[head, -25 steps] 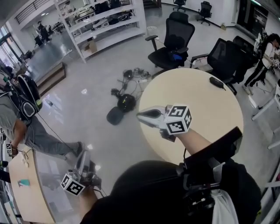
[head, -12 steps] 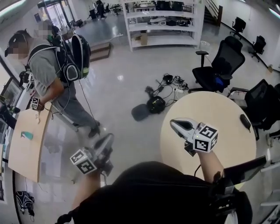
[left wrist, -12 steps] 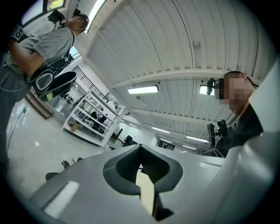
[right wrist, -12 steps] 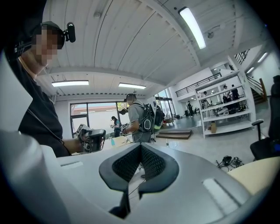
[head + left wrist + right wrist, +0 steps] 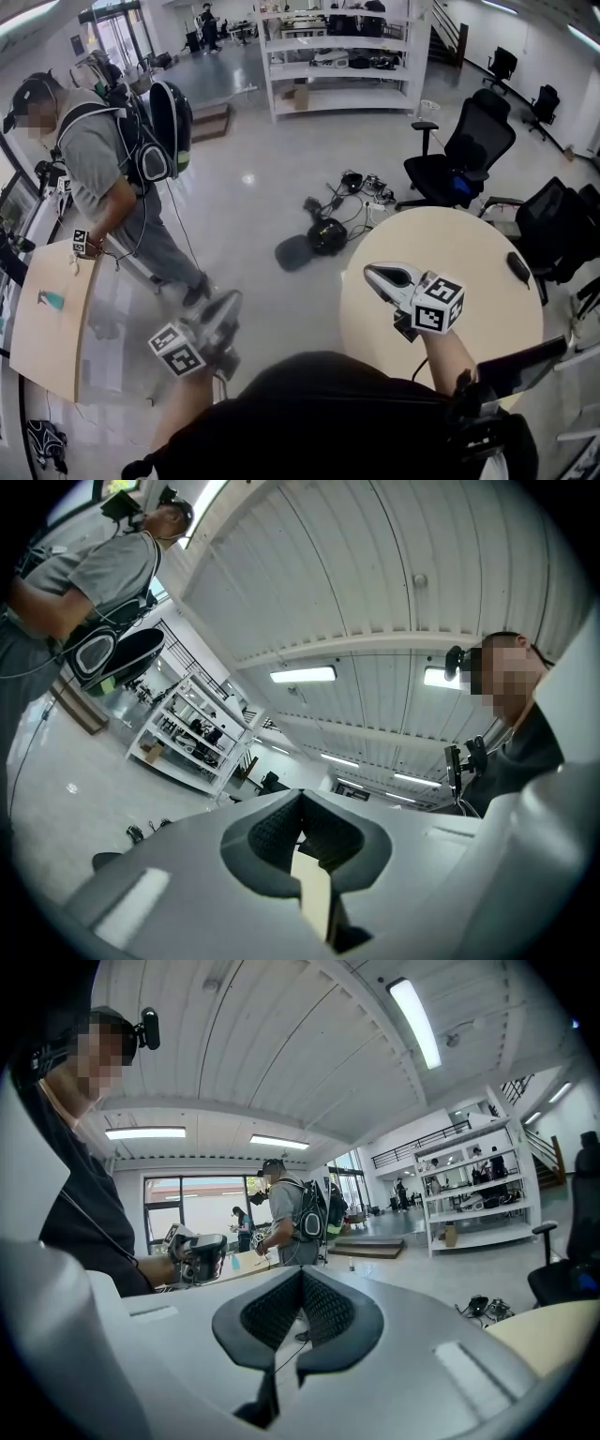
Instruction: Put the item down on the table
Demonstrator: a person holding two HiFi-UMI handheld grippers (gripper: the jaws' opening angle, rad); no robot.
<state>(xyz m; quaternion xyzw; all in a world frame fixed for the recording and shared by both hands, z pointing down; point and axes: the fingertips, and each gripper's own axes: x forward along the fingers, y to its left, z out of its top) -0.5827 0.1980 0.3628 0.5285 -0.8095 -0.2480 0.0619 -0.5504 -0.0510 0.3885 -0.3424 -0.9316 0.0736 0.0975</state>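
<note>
Your right gripper point(image 5: 372, 274) hovers over the left edge of the round table point(image 5: 487, 323), its jaws pressed together on nothing. Your left gripper point(image 5: 228, 305) hangs over the floor point(image 5: 253, 178), well left of the table, and is also clenched. A cream sliver shows in the slit behind its pads point(image 5: 277, 829); I cannot tell whether it is an item or the tabletop beyond.

A small dark oblong thing point(image 5: 517, 267) lies on the table near its far right edge, apart from both grippers. Ahead of you, before the white shelving point(image 5: 337, 66), a tangle of cables point(image 5: 361, 187) and a dark flat oval point(image 5: 292, 251) litter the floor. Black office chairs point(image 5: 469, 150) crowd the table's far side. A person point(image 5: 98, 169) wearing a black backpack point(image 5: 169, 122) stands at a curved table point(image 5: 42, 337) on your left.

The round top is smooth and pale like wood, the floor is glossy grey, and the pads are dark and finely knurled.
</note>
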